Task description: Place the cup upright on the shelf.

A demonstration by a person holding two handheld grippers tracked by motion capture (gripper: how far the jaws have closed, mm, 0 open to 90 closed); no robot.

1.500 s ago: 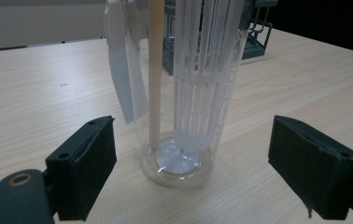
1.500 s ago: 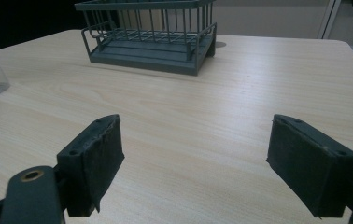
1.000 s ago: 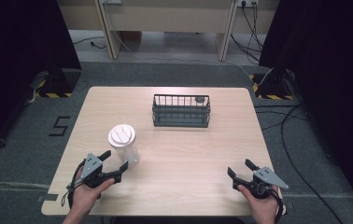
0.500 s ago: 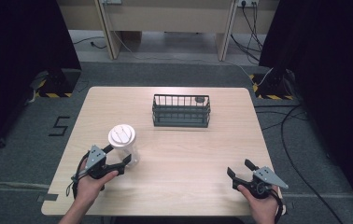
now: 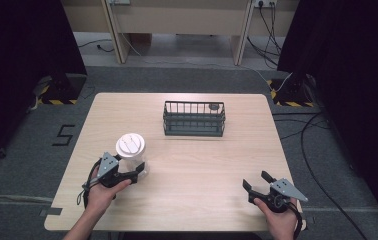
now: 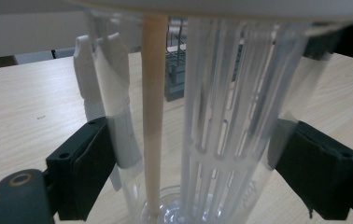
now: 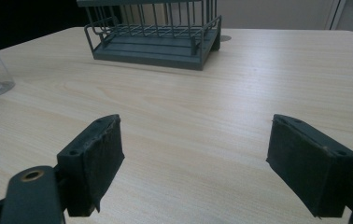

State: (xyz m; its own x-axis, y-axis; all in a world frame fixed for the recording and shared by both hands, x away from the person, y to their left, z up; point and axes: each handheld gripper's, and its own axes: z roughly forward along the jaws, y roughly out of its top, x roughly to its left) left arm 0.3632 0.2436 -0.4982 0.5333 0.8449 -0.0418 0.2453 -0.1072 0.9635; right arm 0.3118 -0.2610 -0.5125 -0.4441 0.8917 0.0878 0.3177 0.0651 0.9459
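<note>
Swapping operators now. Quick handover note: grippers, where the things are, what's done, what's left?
Left gripper: jaws open around the clear lidded jar, one on each side low down; in the left gripper view they look close to the wall, and contact can't be confirmed.
Right gripper: open, holding nothing, at the table's near right.
Jar stands upright near left; wire basket sits at centre back.
Done: jar straddled.
Left: probably close, lift; destination unclear.

One light wooden table (image 5: 202,165) is carrying one clear plastic jug with a white lid (image 5: 131,152) and one dark grey wire basket (image 5: 194,119). Two black two-jaw grippers, left (image 5: 136,173) and right (image 5: 257,180), are showing, one per hand.
</note>
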